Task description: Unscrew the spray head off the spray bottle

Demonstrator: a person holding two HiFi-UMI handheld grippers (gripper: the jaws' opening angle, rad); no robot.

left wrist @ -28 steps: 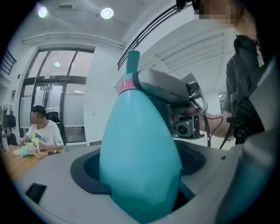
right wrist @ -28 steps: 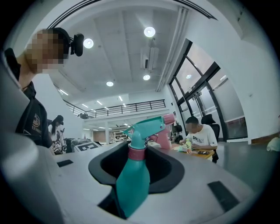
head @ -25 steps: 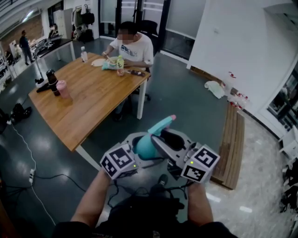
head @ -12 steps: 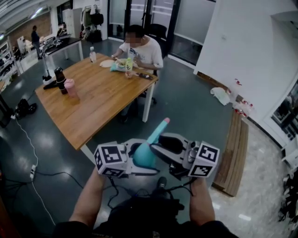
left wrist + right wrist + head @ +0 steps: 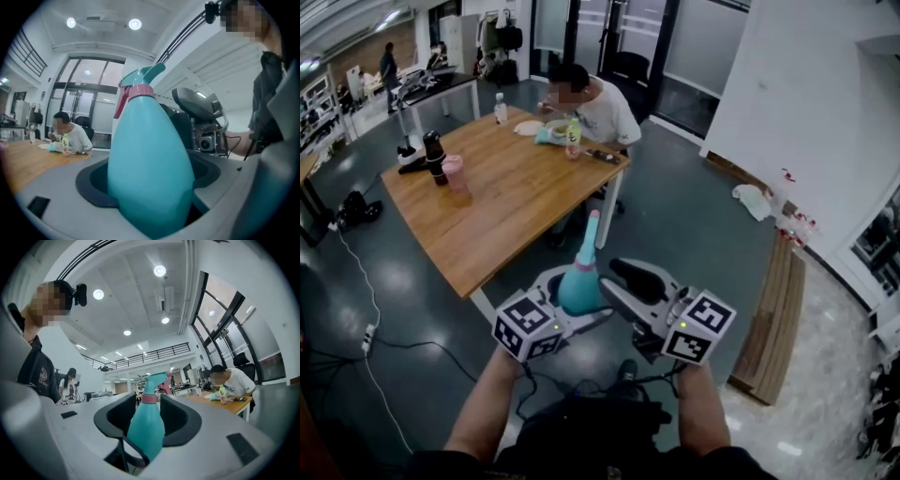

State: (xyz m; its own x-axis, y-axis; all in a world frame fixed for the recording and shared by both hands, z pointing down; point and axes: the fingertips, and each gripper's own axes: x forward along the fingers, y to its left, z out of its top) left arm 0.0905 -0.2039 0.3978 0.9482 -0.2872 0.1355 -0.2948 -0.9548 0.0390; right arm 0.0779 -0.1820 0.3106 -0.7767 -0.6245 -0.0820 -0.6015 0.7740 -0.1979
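Observation:
A teal spray bottle (image 5: pixel 579 286) with a pink collar and a teal spray head (image 5: pixel 592 228) stands nearly upright in mid-air in front of me. My left gripper (image 5: pixel 574 317) is shut on its lower body, which fills the left gripper view (image 5: pixel 150 178). My right gripper (image 5: pixel 623 281) sits just right of the bottle, and its jaws are opening. In the right gripper view the bottle (image 5: pixel 146 427) stands between the dark pads with a gap on each side. The spray head (image 5: pixel 153 380) rises above them. The right gripper (image 5: pixel 199 115) also shows behind the bottle in the left gripper view.
A wooden table (image 5: pixel 506 202) stands ahead on the left, with a dark bottle (image 5: pixel 436 155) and a pink cup (image 5: pixel 453 173) on it. A person (image 5: pixel 600 108) sits at its far end. A wooden bench (image 5: pixel 773 314) lies at the right by a white wall. Cables (image 5: pixel 366 291) run across the dark floor.
The bottle has swung from leaning right to nearly upright, and its spray head now points up. Both grippers have shifted slightly, and my view has drifted right.

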